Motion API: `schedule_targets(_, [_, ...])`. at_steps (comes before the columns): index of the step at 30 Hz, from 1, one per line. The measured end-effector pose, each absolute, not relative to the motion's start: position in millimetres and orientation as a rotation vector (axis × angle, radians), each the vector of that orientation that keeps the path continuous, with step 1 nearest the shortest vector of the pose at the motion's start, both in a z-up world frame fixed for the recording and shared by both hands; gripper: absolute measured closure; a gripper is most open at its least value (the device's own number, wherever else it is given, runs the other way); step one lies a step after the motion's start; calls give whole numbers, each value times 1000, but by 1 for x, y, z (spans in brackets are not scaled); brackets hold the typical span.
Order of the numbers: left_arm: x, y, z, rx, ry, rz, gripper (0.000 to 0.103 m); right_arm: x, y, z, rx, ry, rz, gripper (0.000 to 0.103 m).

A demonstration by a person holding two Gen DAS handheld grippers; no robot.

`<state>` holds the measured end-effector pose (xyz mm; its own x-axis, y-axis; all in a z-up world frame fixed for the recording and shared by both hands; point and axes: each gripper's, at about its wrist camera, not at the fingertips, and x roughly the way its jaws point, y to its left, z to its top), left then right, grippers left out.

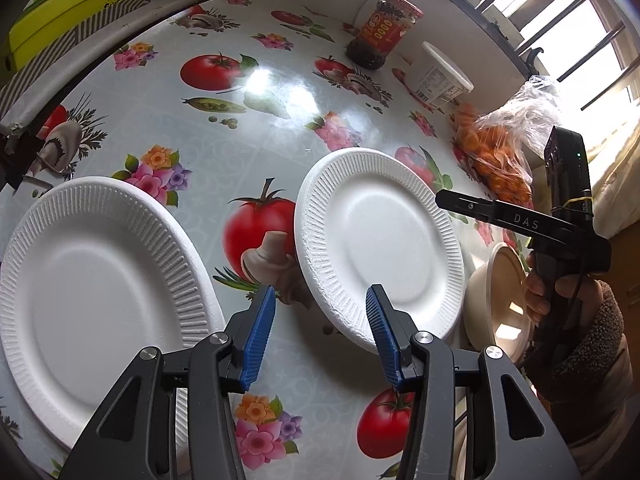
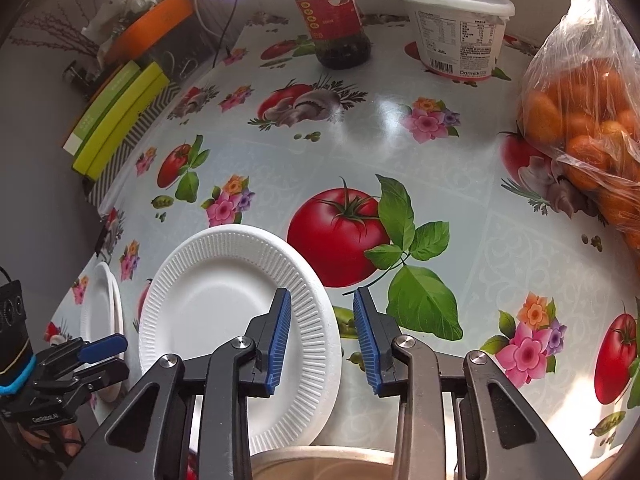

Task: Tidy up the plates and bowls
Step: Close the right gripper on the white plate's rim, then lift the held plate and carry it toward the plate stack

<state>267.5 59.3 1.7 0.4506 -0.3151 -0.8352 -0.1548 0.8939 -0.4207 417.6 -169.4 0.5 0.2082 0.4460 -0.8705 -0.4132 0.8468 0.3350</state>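
Two white foam plates lie on the vegetable-print tablecloth. The larger-looking one is at the left, the other in the middle, its left rim between my left gripper's fingertips. My left gripper is open and empty just above the table. In the right wrist view the middle plate has its right rim between the jaws of my right gripper, which is open. A beige bowl stands right of the plate; its rim shows under the right gripper. The left plate shows far left.
A sauce jar, a white lidded tub and a bag of oranges stand along the back and right. Yellow-green boxes lie at the left edge. The left gripper shows at lower left.
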Motion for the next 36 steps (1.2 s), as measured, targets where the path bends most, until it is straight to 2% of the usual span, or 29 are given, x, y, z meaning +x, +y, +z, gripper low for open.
schedule_targets(6, [270, 60, -2, -485, 1119, -101, 55, 418, -169, -4, 31, 1241, 606, 78])
schedule_targets(8, [271, 59, -3, -475, 1125, -95, 55, 419, -168, -6, 26, 1250, 612, 83])
schedule_targets(10, [272, 58, -5, -463, 1130, -86, 59, 418, -166, -7, 20, 1253, 615, 86])
schedule_targets(17, [274, 57, -10, -466, 1147, -90, 67, 417, -165, -7, 28, 1248, 611, 87])
schedule_targets(27, [276, 54, -10, -465, 1136, -106, 85, 416, -169, -5, 50, 1241, 609, 88])
schedule_targets(36, [272, 59, -6, -459, 1111, -96, 86, 411, -170, -2, 73, 1241, 612, 89])
